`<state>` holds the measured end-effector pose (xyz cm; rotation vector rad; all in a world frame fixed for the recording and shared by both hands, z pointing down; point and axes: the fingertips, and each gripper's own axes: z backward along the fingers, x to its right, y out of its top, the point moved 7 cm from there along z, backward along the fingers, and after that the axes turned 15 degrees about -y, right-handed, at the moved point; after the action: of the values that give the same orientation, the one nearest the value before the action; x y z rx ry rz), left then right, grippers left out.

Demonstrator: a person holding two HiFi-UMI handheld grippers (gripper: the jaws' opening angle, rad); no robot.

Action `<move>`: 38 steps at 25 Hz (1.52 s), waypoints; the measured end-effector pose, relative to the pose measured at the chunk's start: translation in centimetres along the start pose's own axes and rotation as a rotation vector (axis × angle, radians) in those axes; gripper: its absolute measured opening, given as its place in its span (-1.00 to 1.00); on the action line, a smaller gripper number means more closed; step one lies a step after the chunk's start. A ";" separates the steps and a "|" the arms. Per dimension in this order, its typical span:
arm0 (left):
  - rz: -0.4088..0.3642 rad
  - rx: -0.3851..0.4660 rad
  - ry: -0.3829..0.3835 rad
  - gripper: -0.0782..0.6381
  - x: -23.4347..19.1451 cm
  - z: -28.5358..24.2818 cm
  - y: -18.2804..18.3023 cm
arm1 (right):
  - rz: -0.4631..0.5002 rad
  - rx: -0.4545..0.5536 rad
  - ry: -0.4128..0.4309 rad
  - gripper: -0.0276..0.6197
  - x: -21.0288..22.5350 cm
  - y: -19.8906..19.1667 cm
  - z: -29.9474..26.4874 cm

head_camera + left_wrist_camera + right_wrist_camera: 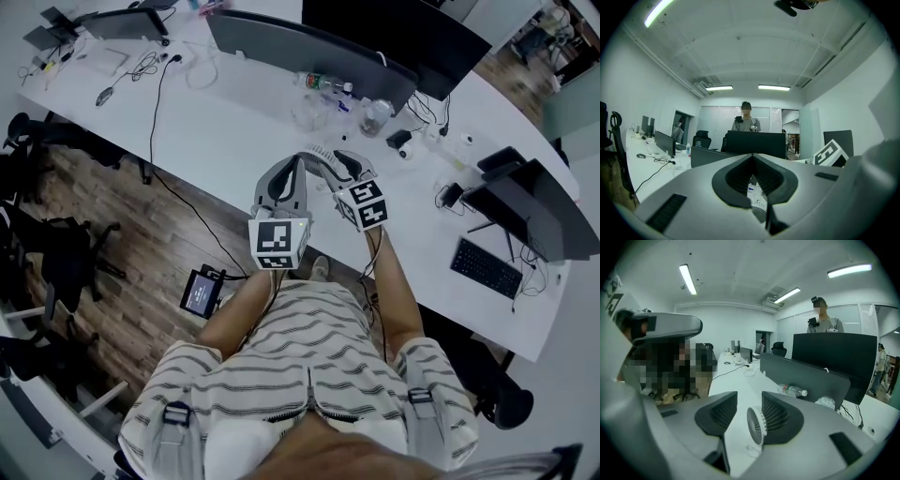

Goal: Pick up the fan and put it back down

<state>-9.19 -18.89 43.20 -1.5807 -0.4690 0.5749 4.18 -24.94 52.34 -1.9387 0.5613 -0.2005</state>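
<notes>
The fan [756,426] stands upright on the table [736,385], just short of the water bottle [792,391]. The right gripper [750,401] brackets it with fingers parted, not clamping, so it likely rests on its own base. The left gripper [752,159], also short of the bottle, idles with fingers closed on nothing.

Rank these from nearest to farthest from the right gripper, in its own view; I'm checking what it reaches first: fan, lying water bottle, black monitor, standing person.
1. Fan: between the parted jaws of the right gripper.
2. Water bottle: lying on the desk, right of the fan.
3. Black monitor: behind the grey divider.
4. Person: standing behind the monitor.
</notes>
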 end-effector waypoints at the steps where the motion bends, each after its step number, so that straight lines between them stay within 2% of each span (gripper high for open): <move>1: -0.001 -0.001 0.003 -0.76 0.0 0.0 0.0 | 0.013 -0.011 0.014 -0.44 0.0 -0.2 -0.3; 5: -0.006 0.003 0.011 -0.76 -0.2 0.0 0.1 | 0.065 -0.043 0.057 -0.38 0.1 -0.9 -1.1; 11: -0.005 -0.004 0.021 -0.76 -0.2 -0.3 -0.3 | 0.084 -0.076 0.132 -0.35 0.5 -1.4 -2.2; 18: -0.019 -0.009 0.033 -0.76 -0.2 -0.6 -0.2 | 0.172 -0.132 0.202 -0.29 1.1 -2.1 -3.8; 27: -0.031 -0.023 0.048 -0.76 -0.9 -1.2 -0.4 | 0.198 -0.174 0.310 -0.20 2.3 -3.9 -6.6; 38: -0.039 -0.039 0.064 -0.76 -1.4 -2.3 -0.6 | 0.211 -0.184 0.342 -0.18 2.7 -6.1 -8.8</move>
<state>-8.88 -21.50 44.01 -1.6184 -0.4644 0.4868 4.91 -31.38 61.23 -2.0168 1.0354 -0.3600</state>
